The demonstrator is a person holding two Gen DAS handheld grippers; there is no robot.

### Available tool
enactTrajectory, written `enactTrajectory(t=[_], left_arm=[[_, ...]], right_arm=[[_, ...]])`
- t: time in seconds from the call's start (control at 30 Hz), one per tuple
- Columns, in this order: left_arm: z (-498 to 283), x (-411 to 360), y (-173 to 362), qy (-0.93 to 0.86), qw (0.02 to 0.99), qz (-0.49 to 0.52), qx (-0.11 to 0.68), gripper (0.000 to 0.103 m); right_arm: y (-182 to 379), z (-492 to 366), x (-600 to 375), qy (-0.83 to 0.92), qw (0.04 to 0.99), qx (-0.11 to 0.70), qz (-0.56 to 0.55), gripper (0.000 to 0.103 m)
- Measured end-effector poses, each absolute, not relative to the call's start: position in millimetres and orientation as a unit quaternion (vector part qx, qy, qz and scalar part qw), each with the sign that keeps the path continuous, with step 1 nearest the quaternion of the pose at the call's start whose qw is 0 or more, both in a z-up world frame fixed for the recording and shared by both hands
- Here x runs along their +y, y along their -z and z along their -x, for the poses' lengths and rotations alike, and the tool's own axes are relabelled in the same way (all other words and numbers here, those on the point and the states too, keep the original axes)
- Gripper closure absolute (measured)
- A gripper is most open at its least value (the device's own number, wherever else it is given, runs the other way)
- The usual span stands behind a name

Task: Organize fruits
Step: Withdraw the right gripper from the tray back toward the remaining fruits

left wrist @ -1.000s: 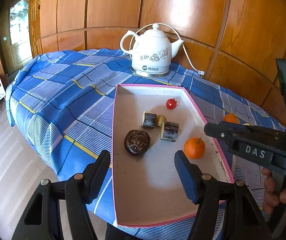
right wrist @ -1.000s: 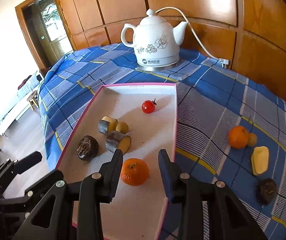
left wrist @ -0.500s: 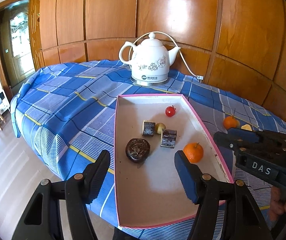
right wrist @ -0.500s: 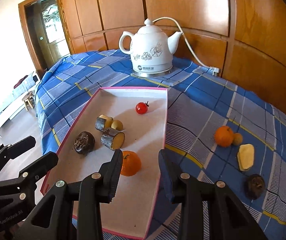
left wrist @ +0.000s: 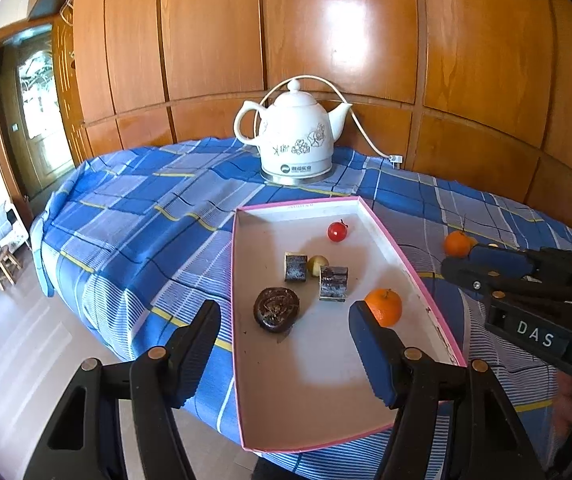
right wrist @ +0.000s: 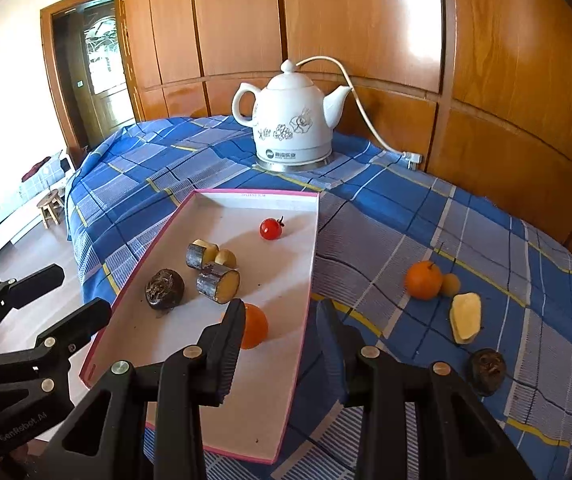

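A pink-rimmed white tray (left wrist: 306, 412) (right wrist: 245, 420) lies on the blue plaid cloth. In it are a cherry tomato (left wrist: 338, 231) (right wrist: 270, 228), two dark cut pieces (left wrist: 333, 283) (right wrist: 217, 277), a small yellow fruit (left wrist: 318, 264), a dark round fruit (left wrist: 276, 309) (right wrist: 164, 289) and an orange (left wrist: 384, 306) (right wrist: 254, 326). Outside it to the right lie another orange (right wrist: 423, 280) (left wrist: 457, 243), a small yellow fruit (right wrist: 450, 284), a pale slice (right wrist: 464, 317) and a dark fruit (right wrist: 486, 371). My left gripper (left wrist: 286, 344) is open and empty above the tray's near end. My right gripper (right wrist: 281, 338) is open and empty over the tray's right edge.
A white ceramic kettle (left wrist: 296, 138) (right wrist: 292, 120) with a cord stands at the back of the table against wood panelling. The table drops off to the floor on the left, where a small stool (left wrist: 3, 265) stands. The right gripper's body (left wrist: 534, 292) shows at the right of the left view.
Both grippers have pulled back and risen away from the tray, so the table looks further off. Both stay open. The fruits have not moved.
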State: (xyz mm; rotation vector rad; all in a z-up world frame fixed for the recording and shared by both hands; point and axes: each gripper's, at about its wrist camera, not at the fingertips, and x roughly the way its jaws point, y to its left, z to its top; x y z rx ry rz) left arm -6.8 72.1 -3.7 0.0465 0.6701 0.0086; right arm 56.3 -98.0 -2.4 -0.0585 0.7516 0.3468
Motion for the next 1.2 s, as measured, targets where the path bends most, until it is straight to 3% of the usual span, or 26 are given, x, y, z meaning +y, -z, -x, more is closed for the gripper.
enactTrajectory(t=[0.6, 1.2], left_arm=[[7, 44, -9, 0.006, 0.951, -0.068, 0.302, 0.036], [-11, -8, 0, 0.082, 0.934, -0.095, 0.335, 0.036]], right_arm=[[-17, -47, -145, -0.126, 0.931, 0.334, 0.079, 0.065], [-22, -74, -246, -0.059, 0.927, 0.349, 0.125, 0.065]])
